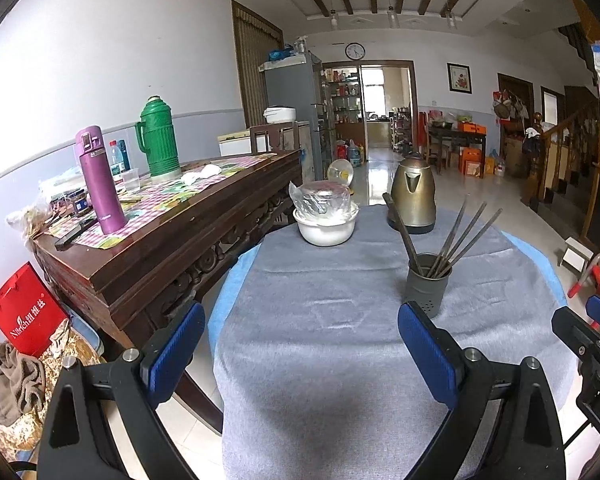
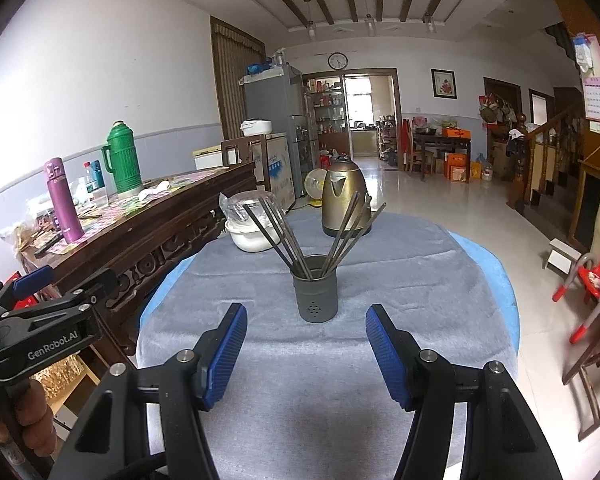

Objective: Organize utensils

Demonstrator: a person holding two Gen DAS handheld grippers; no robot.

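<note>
On the grey cloth [image 2: 380, 280] that covered the round table, we had the dark grey perforated metal utensil holder [image 2: 315, 294] standing upright, with a fan of long dark chopsticks [image 2: 350, 226] already leaning out of it to both sides. We saw no loose utensil on the cloth, so we judged the sorting to be far along, perhaps at its close, with both tools clear of the work.

Our right gripper [image 2: 306, 354] had its blue ribbed pads [image 2: 384, 354] well apart and nothing between them; the holder stood just beyond its fingertips, centred in the gap but not touched. Our left gripper [image 1: 300, 356] was likewise spread wide and empty, and from its view the holder [image 1: 428, 286] sat ahead and toward its right finger, partly behind that pad.

Farther back stood a brass-coloured electric kettle [image 2: 345, 199] and a white bowl holding a plastic-wrapped dish [image 2: 249, 224], both apart from the holder.

Any next move, we thought, would call for finding a stray utensil beyond the views, or for gently gathering the splayed chopsticks without tipping the holder.
</note>
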